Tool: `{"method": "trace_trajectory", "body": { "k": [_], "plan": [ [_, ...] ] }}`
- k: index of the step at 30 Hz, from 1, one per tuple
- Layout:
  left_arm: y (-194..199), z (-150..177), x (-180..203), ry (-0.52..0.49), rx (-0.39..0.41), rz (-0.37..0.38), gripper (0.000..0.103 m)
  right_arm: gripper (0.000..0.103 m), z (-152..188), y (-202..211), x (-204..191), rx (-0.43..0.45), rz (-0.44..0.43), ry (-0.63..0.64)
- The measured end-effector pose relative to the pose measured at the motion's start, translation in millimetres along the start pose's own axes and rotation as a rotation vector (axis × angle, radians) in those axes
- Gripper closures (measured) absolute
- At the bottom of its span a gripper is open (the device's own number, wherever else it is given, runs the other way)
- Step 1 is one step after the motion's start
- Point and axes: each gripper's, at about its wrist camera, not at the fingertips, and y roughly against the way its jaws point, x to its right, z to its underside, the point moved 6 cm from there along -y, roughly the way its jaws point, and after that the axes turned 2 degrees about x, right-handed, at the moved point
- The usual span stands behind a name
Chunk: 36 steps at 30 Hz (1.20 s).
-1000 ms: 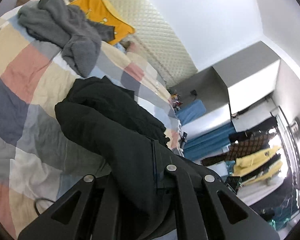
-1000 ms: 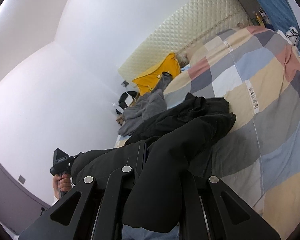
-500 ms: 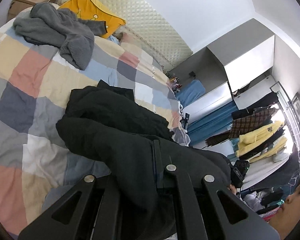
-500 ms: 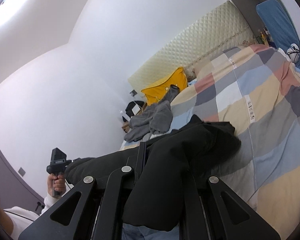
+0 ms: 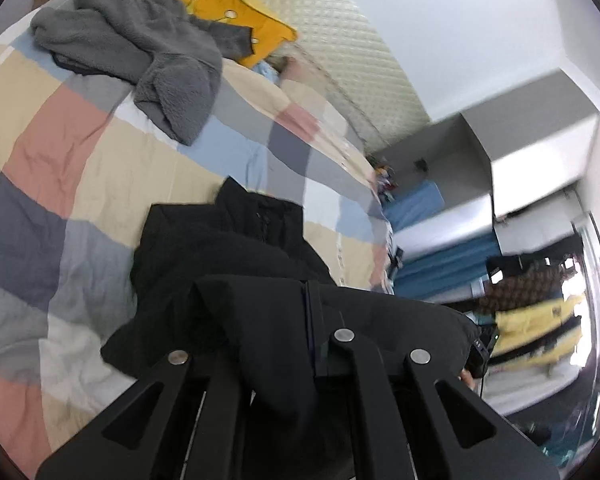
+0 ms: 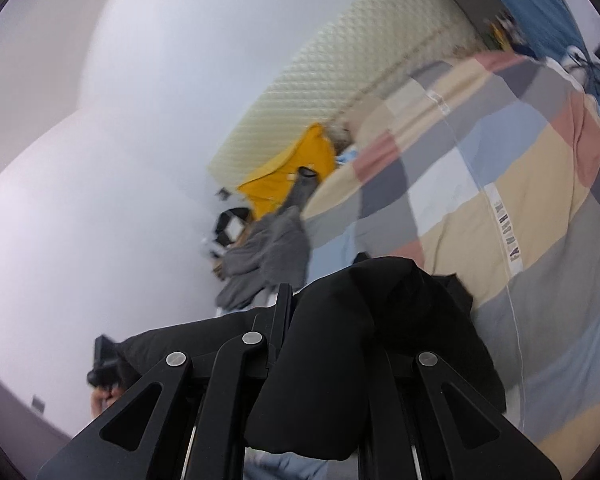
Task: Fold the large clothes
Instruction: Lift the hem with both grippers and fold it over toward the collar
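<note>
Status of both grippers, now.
Left gripper: shut on the black coat.
Right gripper: shut on the same black coat, other end.

We now hold the black coat (image 5: pixel 228 264) closer to the headboard (image 5: pixel 352 60) than a second ago: the grey fleece (image 5: pixel 148 52) and yellow pillow (image 6: pixel 296 176) loom larger in both views. The coat's far end sits bunched higher between us. Both views are blurred, so we seem mid-swing.
</note>
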Motion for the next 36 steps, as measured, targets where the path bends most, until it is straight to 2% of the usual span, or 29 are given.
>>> {"method": "trace_trajectory", "body": {
  "k": [2,6,9,14,23,30,36],
  "plan": [
    [-16,-15,-5,0.011,0.008,-0.054,0.097,0.096,-11,-28,15,-0.009,0.039,-0.039],
    [-51,-41,-22,0.089,0.002,-0.198,0.097,0.096,-33,-97,46,-0.079,0.188,-0.056],
    [-75,-57,-28,0.089,0.032,-0.279,0.096,0.096,-38,-127,65,-0.091,0.258,-0.096],
    [-117,-72,-51,0.12,0.037,-0.407,0.095,0.096,-31,-166,103,-0.13,0.323,-0.147],
    [-191,-76,-85,0.097,-0.041,-0.546,0.094,0.098,2,-217,174,-0.218,0.364,-0.251],
    [-215,-75,-104,0.1,-0.073,-0.559,0.094,0.098,16,-237,196,-0.248,0.352,-0.295],
    [-222,-71,-108,0.098,-0.099,-0.536,0.094,0.097,19,-224,192,-0.243,0.333,-0.317]
  ]
}}
